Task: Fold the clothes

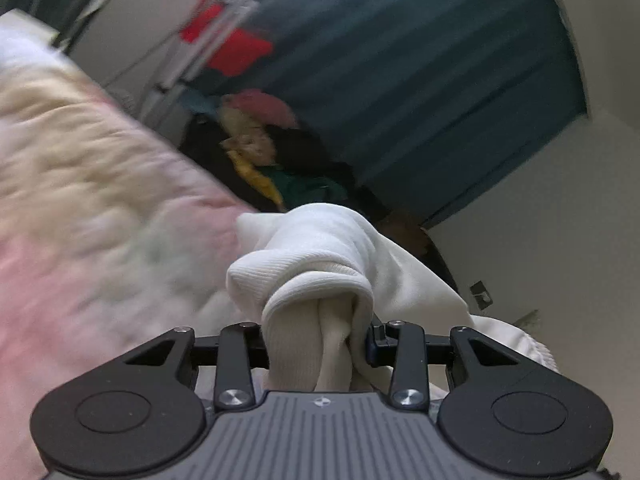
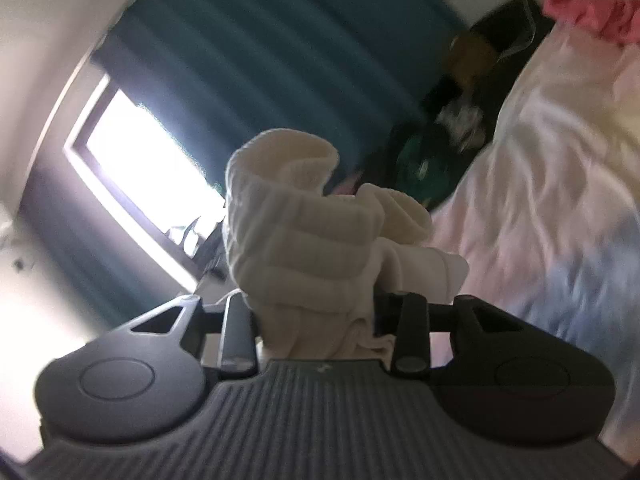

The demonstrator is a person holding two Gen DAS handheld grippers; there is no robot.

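— Bunched between both my grippers was what?
— White garment (image 1: 320, 256): left gripper (image 1: 318, 340) and right gripper (image 2: 316, 320) each clamped partway shut on 1 ribbed edge, lifted above the pink bedspread (image 1: 80, 184).
— Risk?
— Thick wads could slip; uneven grips would skew the fold.
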